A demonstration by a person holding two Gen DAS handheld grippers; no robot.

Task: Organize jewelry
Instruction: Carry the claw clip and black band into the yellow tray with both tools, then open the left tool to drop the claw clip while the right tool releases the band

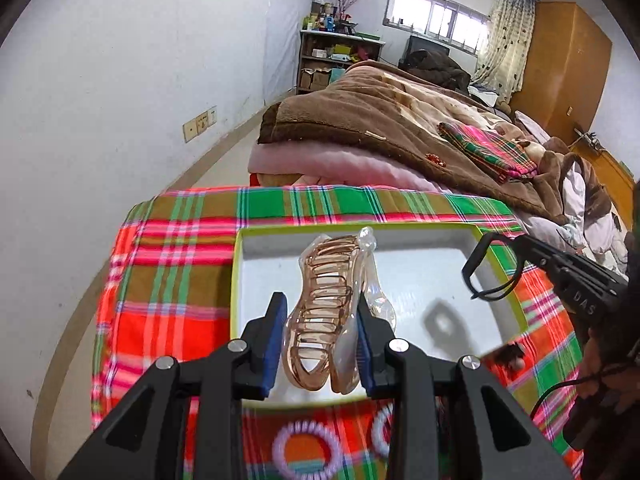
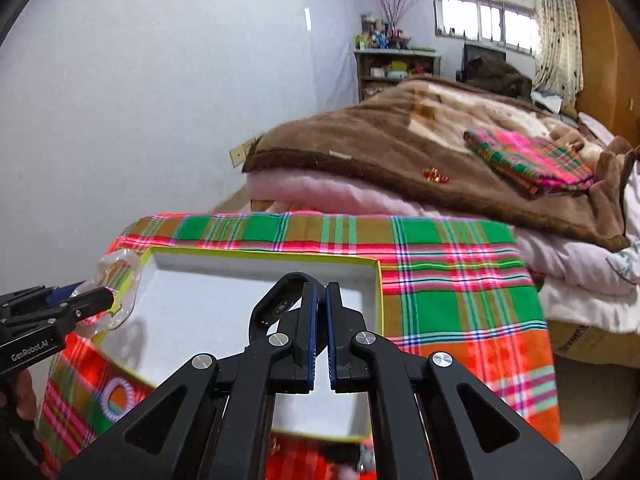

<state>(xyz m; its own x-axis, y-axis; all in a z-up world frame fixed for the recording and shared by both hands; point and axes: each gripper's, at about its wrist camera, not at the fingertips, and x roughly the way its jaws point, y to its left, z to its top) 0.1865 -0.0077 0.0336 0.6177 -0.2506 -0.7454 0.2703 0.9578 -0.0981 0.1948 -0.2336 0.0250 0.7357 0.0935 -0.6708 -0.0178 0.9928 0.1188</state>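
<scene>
Two tools in view, one per hand. Left tool (image 1: 322,332): jaws part-open, closed on one hair claw (image 1: 320,312), amber and clear, inside a clear wrapper. The claw hangs above the box (image 1: 420,276), not touching its floor. Right tool (image 2: 322,320): jaws almost fully together, pinching one black band (image 2: 280,304) at its strap; the band's loop sticks out to the left of the pads, also above the box.

One box: shallow, white inside, yellow-green rim, lying open on the surface (image 1: 168,272), which is covered by a red, green and brown plaid cloth. Nothing rests on the visible part of the box floor; only shadows of the held items fall there.

Hair ties: one pale spiral tie (image 1: 306,452) on the cloth just in front of the box; part of a second (image 1: 380,432) shows beside it, behind the left tool's finger.

Behind the surface: one bed (image 2: 400,148) with a brown blanket, and one folded plaid cloth (image 2: 532,160) on it.
</scene>
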